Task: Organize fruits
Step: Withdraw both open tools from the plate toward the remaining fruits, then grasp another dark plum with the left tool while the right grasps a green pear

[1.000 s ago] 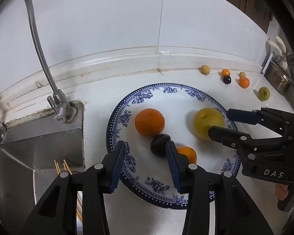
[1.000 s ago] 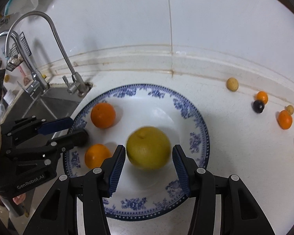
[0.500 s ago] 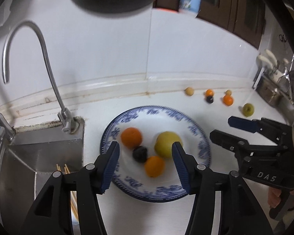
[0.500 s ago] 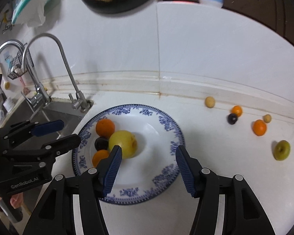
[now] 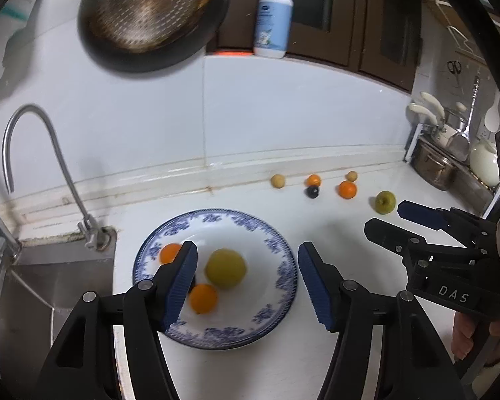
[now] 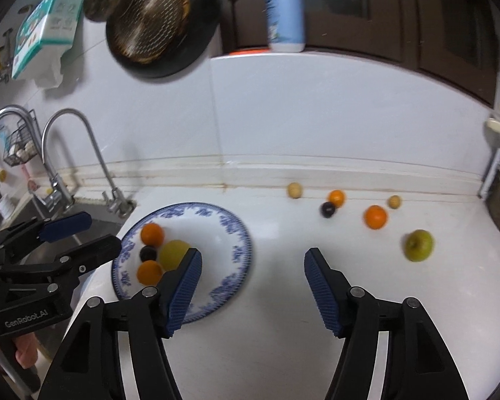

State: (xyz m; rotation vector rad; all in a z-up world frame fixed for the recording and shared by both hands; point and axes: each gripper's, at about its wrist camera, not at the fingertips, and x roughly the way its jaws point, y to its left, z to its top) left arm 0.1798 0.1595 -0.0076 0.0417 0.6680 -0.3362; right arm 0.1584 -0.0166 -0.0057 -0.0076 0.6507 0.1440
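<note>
A blue-patterned white plate [image 5: 266,243] [image 6: 230,230] holds a yellow-green fruit [image 5: 225,268] [image 6: 174,250], two oranges [image 5: 202,298] [image 6: 152,233] and a dark plum [image 6: 148,253]. Loose on the counter are a green apple [image 5: 385,202] [image 6: 418,245], oranges [image 5: 347,189] [image 6: 375,216], a dark plum [image 6: 327,209] and small tan fruits [image 5: 278,180]. My left gripper [image 5: 246,281] is open and empty above the plate's near side. My right gripper [image 6: 251,286] is open and empty above the counter, right of the plate; it also shows in the left wrist view [image 5: 393,220].
A sink [image 5: 43,286] with a curved tap [image 5: 26,140] lies left of the plate. A utensil rack and pot [image 5: 440,166] stand at the right end of the counter. A soap bottle [image 5: 272,16] stands on the ledge above; a strainer [image 5: 143,10] hangs on the wall.
Both grippers have pulled back and up from the plate and opened wider. The right gripper has let go of the yellow-green fruit, which now lies on the plate beside the oranges.
</note>
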